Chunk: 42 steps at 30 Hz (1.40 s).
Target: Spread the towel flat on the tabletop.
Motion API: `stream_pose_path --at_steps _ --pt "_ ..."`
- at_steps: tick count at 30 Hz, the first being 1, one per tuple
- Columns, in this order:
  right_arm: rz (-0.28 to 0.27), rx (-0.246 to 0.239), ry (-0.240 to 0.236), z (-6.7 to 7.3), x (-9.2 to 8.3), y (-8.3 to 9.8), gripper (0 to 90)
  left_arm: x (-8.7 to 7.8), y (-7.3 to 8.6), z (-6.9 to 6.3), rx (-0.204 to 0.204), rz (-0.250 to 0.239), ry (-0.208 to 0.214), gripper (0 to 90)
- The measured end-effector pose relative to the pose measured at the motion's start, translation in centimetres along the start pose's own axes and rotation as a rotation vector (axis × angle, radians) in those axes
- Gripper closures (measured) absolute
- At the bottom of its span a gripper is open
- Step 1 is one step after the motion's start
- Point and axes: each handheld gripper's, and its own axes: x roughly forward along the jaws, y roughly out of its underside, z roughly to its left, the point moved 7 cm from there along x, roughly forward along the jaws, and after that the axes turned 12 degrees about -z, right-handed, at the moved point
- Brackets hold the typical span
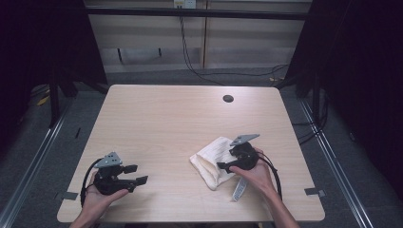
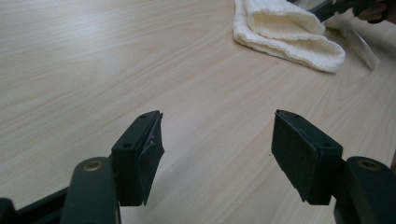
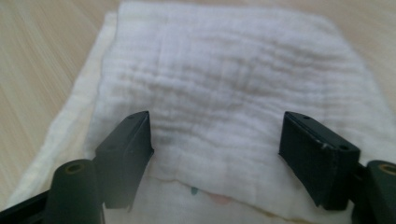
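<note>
The folded cream-white muslin cloth [image 1: 213, 161] is lying on the near right part of the pale wooden table [image 1: 166, 123], directly under the right gripper [image 1: 227, 166], whose jaws are standing wide over its crinkled top layer with nothing pinched between them. The cloth's long axis is running from the table's near edge away toward the far right. The left gripper [image 1: 135, 174] is hovering well apart at the near left, its jaws spread wide and empty.

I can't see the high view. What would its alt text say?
A person's right gripper hangs open over a folded white cloth on a pale wooden table. The left gripper, also open, rests apart near the table's front left. Dark floor and cables lie beyond.
</note>
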Motion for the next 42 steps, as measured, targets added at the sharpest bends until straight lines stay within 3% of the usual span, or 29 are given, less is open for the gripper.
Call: stream_pose_path --at_steps 1,6,8,10,16,18,22,28,34,37,42 --pt "0.026 -0.045 0.022 0.3 0.6 0.5 26.6 -0.1 0.0 -0.1 0.006 0.001 0.0 33.7" --pt "0.015 -0.058 0.032 0.7 0.5 0.5 37.5 -0.6 0.0 -0.2 0.003 -0.014 0.002 33.7" --pt "0.02 -0.048 0.025 0.9 0.4 0.5 46.0 -0.6 0.0 -0.2 0.0 -0.017 0.001 33.7" --pt "0.022 -0.052 0.026 0.9 0.4 0.5 48.6 -0.6 -0.1 0.0 -0.003 -0.015 -0.002 33.7" --pt "0.018 -0.032 0.006 1.0 0.3 0.3 75.4 -0.2 0.0 0.0 0.0 -0.001 0.004 33.7" --pt "0.022 -0.018 0.009 1.1 0.2 0.4 78.9 -0.1 0.0 0.0 0.001 -0.002 0.004 33.7" --pt "0.015 0.02 -0.007 1.3 0.2 0.4 81.0 -0.3 0.0 0.0 0.0 -0.005 0.004 33.7" --pt "0.014 0.023 -0.017 2.2 0.3 0.5 81.8 -0.3 -0.1 0.1 -0.007 -0.009 0.006 33.6" --pt "-0.006 0.063 -0.029 2.8 0.3 0.6 82.1 0.2 -0.2 0.1 -0.012 -0.009 0.019 33.6" --pt "-0.005 0.036 -0.066 3.4 0.3 0.7 82.3 0.2 -0.5 -0.3 0.02 -0.021 0.06 33.6" --pt "0.005 0.036 -0.083 4.4 0.3 0.7 82.8 0.5 -0.5 -0.6 0.021 -0.014 0.067 33.1"
